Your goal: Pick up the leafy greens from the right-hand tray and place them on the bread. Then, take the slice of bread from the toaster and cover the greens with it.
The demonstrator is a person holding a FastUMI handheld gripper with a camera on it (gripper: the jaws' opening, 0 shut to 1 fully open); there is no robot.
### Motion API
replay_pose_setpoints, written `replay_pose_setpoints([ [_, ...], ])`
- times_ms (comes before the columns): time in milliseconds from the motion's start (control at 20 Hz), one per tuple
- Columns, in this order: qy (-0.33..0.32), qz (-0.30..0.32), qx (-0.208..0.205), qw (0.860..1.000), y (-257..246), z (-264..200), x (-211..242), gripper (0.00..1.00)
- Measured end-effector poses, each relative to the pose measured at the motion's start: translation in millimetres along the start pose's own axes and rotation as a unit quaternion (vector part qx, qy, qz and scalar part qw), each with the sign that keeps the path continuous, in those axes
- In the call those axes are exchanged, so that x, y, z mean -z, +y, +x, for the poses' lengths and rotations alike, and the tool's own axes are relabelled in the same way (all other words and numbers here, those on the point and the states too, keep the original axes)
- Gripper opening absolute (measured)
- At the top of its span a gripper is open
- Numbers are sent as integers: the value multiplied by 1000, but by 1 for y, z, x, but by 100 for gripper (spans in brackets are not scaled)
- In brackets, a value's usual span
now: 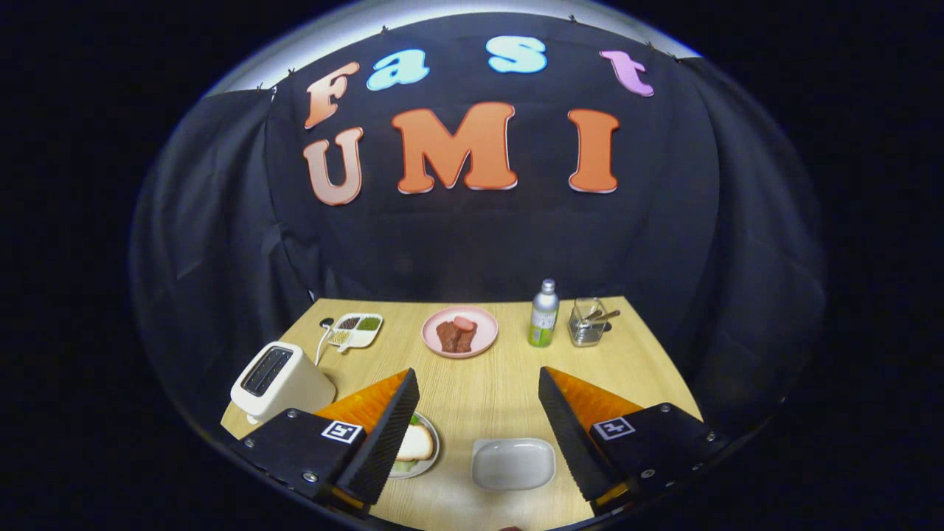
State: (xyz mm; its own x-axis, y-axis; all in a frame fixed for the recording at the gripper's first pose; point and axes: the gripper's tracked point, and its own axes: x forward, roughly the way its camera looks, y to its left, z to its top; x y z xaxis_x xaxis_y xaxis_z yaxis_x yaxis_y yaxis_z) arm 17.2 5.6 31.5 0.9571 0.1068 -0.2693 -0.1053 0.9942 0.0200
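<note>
The gripper (476,413) is hovering above the table (501,376) with its fingers spread wide apart, gripping nothing. Between the fingers, nearer the right one, the tray (513,463) is lying bare and pale; no greens are showing in it. Partly tucked behind the left finger, the plate (430,451) is carrying bread (416,444) with a bit of green (405,464) peeking out beneath it, so the sandwich is looking already covered; how squarely the slice is sitting I cannot tell, since the finger is hiding half of it. The toaster (279,377) is standing just beyond the left finger, its slots facing up and looking dark, with no bread rising from them. So the task's things are all lying left of the gap, and any further move would be turning on a swing to that side. Well beyond the fingers, a pink dish (460,332) of meat, a bottle (543,314), a glass holder (588,322) and a seasoning dish (355,329) are sitting near the booth wall
</note>
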Motion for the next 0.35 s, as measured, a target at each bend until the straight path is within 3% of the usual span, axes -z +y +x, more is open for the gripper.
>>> replay_pose_setpoints([
  [350, -68, 21, 40, 997, -44, -29, -31, 97],
])
